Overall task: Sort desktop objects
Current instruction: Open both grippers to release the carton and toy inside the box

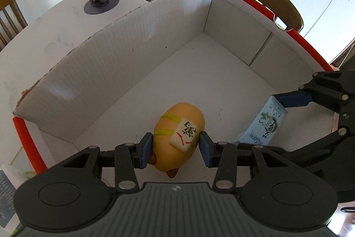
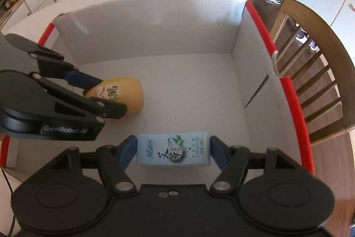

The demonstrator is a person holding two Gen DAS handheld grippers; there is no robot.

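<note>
Toy (image 1: pixel 179 137), soft-looking, clamped at its sides by left hand-held gripper (image 1: pixel 176 149); stiff, light carton (image 2: pixel 173 149) clamped endwise by right hand-held gripper (image 2: pixel 173 151), over box (image 2: pixel 155 21).

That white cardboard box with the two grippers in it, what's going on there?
A person is sorting items into the red-edged white cardboard box. The left gripper holds a yellow-orange toy figure with a character tile in its jaws; the right gripper is shut on a small light-blue carton. Both items are low inside the box, not yet released.
</note>
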